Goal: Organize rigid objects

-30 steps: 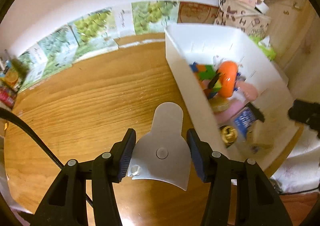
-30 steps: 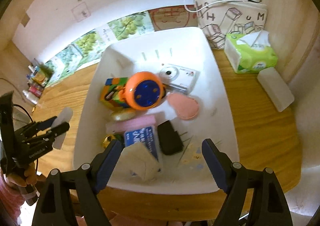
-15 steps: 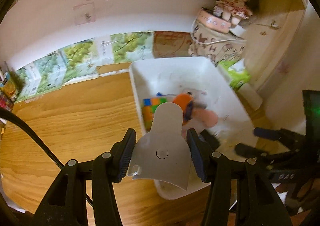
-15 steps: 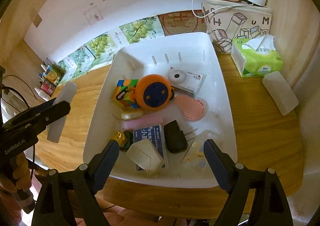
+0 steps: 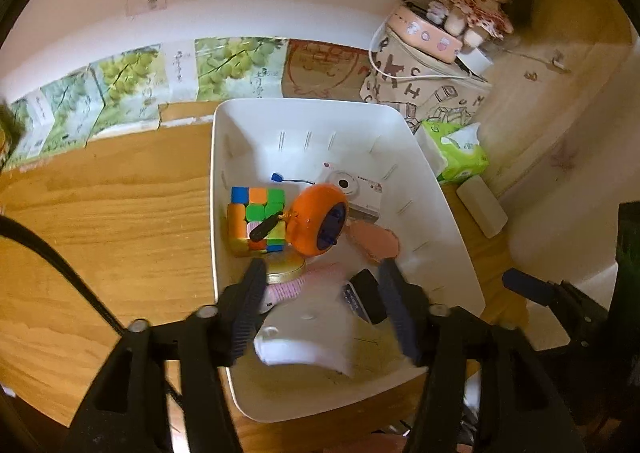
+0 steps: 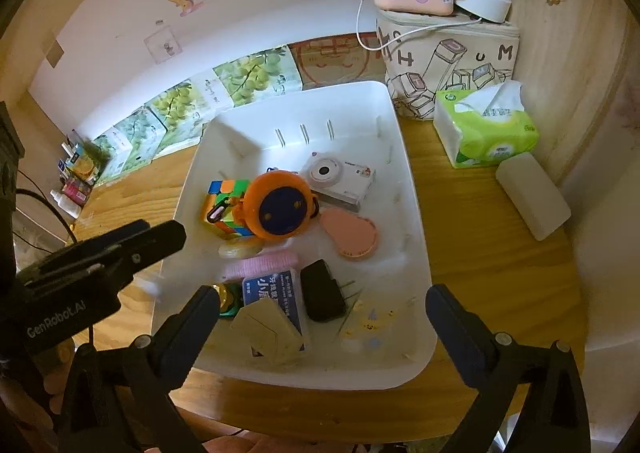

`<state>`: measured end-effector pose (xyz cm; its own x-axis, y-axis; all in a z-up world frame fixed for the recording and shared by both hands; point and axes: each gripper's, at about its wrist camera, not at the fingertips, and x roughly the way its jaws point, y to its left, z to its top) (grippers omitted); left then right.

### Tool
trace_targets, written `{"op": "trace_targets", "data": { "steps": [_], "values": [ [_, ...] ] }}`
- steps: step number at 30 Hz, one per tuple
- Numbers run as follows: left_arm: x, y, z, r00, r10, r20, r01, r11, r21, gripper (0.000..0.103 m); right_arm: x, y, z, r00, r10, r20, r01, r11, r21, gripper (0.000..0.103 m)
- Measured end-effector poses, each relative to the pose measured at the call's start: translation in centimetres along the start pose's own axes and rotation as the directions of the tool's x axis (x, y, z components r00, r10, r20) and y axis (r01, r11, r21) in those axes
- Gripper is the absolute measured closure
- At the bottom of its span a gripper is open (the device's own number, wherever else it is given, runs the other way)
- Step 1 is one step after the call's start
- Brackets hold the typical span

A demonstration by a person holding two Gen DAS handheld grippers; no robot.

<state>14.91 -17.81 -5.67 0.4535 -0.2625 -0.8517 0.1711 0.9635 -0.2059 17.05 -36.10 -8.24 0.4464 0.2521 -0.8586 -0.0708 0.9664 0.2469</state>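
Rigid objects already fill much of the white bin (image 6: 416, 237), which stands on the wooden bench (image 5: 104, 237): a colour cube (image 5: 256, 221) against the bin's left wall, an orange round toy (image 6: 280, 209) touching the cube, a white camera (image 6: 340, 177) just behind the toy, a pink oval case (image 6: 350, 233) near the bin's middle, and a black block (image 6: 322, 295), a blue-labelled box (image 6: 276, 293) and a gold tin (image 5: 285, 269) toward the bin's near end. In the left wrist view the left gripper (image 5: 324, 313) hangs over the bin's near left corner with its jaws spread apart, and a blurred white flat piece (image 5: 304, 337) lies between them without touching either pad, so it looks released and dropping into the bin, though the blur makes this uncertain. The right gripper (image 6: 324, 333) hovers above the bin's near rim, jaws wide and holding nothing. Judging by the bare bench left of the bin, the sorting seems nearly done; what remains may be only this last piece settling. A tissue pack (image 6: 486, 129) and a printed bag (image 6: 448, 69) stand beyond the bin's far right corner.
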Motion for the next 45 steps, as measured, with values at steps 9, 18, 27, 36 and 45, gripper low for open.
{"op": "trace_targets", "data": {
  "steps": [9, 18, 27, 36, 45],
  "values": [
    [-2.9, 3.2, 0.1, 0.995, 0.088, 0.035, -0.083, 0.988, -0.129, 0.021, -1.0, 2.9, 1.0, 0.999, 0.028, 0.037, -0.026, 0.997, -0.068, 0.0],
    [-6.4, 6.1, -0.4, 0.975, 0.215, 0.059, -0.2, 0.959, -0.201, 0.021, -2.8, 6.6, 1.7, 0.997, 0.062, 0.053, -0.054, 0.989, -0.139, 0.0],
    [-9.6, 6.7, -0.8, 0.964, 0.224, 0.141, -0.197, 0.963, -0.184, 0.021, -4.5, 9.1, 0.7, 0.995, 0.051, 0.086, -0.039, 0.99, -0.135, 0.0],
    [-11.1, 6.7, -2.6, 0.949, 0.259, 0.179, -0.234, 0.96, -0.152, 0.021, -5.0, 9.2, -1.9, 0.993, -0.025, 0.114, 0.031, 0.998, -0.051, 0.0],
    [-11.2, 6.1, -4.1, 0.932, 0.314, 0.181, -0.296, 0.948, -0.118, 0.009, -5.3, 9.5, -3.8, 0.993, -0.07, 0.099, 0.075, 0.996, -0.049, 0.0]
  ]
}}
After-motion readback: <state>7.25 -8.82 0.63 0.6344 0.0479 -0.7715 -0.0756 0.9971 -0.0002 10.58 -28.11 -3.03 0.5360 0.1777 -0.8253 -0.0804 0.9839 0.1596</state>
